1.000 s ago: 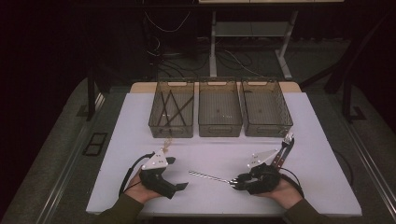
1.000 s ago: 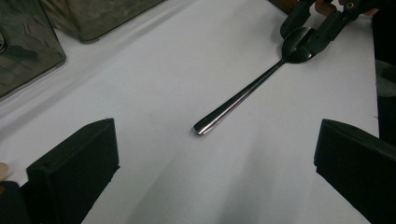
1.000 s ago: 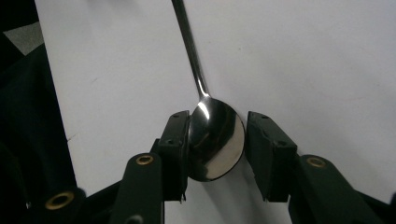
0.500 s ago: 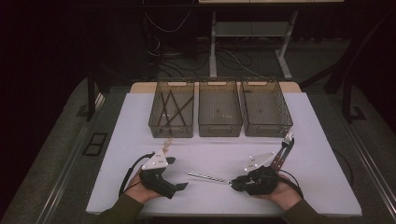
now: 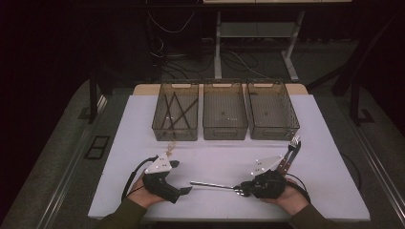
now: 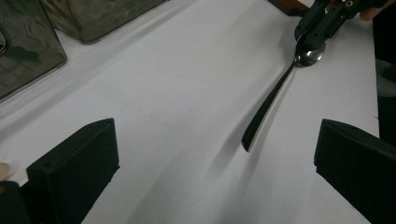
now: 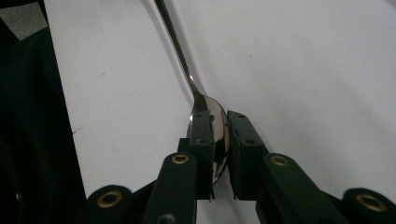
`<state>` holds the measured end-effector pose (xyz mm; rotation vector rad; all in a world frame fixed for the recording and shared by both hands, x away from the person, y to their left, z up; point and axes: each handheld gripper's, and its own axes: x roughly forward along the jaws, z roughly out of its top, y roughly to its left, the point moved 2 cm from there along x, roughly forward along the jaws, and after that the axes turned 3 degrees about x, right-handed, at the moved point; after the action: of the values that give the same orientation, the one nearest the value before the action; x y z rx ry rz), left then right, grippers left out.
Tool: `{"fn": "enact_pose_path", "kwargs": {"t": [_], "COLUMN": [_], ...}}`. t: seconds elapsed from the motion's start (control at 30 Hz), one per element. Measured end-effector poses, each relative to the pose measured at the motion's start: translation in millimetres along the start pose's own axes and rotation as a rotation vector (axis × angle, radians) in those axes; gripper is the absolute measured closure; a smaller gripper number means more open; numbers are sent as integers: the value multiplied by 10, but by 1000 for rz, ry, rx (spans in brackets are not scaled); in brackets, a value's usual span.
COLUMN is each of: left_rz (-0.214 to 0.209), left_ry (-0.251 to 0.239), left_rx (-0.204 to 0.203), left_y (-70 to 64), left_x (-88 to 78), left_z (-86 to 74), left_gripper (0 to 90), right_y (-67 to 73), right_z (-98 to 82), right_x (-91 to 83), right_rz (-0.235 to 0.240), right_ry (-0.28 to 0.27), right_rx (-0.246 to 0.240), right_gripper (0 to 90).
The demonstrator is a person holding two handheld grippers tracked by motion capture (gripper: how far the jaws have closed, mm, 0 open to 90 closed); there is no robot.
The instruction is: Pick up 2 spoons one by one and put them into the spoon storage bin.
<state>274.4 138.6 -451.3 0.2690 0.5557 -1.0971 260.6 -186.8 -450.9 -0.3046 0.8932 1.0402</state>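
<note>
A steel spoon (image 5: 210,184) lies across the white table top near the front, its handle pointing left. My right gripper (image 5: 242,190) holds it by the bowl. In the right gripper view the two pads (image 7: 201,135) press the bowl of the spoon (image 7: 187,70) from both sides; the jaws have just been closing on it. In the left gripper view the spoon (image 6: 268,102) has its handle end raised a little above its shadow. My left gripper (image 5: 181,177) rests on the table left of the handle, jaws wide open and nothing between them (image 6: 217,140).
Three translucent bins stand in a row at the back: the left bin (image 5: 175,129) holds several dark sticks, beside it the middle bin (image 5: 225,129) and the right bin (image 5: 271,128). Wooden-handled forks (image 5: 290,152) lie just behind my right gripper. A small pale object (image 5: 171,145) lies before the left bin.
The right gripper's jaws have drawn together onto the spoon's bowl. Both hands stay where they were, and the left gripper is still open.
</note>
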Motion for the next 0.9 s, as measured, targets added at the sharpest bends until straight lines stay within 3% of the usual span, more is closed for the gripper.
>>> {"fn": "enact_pose_path", "kwargs": {"t": [0.5, 0.9], "left_rz": [-1, 0], "left_ry": [-4, -5], "left_rx": [1, 1], "left_y": [-4, -4], "left_x": [-7, -9], "left_z": [4, 7], "left_gripper": [0, 0], "right_y": [-6, -71], "right_z": [11, 26], "right_x": [-23, -91], "right_rz": [39, -17], "right_ry": [-8, -28], "right_rx": [-9, 7], "right_gripper": [876, 876]}}
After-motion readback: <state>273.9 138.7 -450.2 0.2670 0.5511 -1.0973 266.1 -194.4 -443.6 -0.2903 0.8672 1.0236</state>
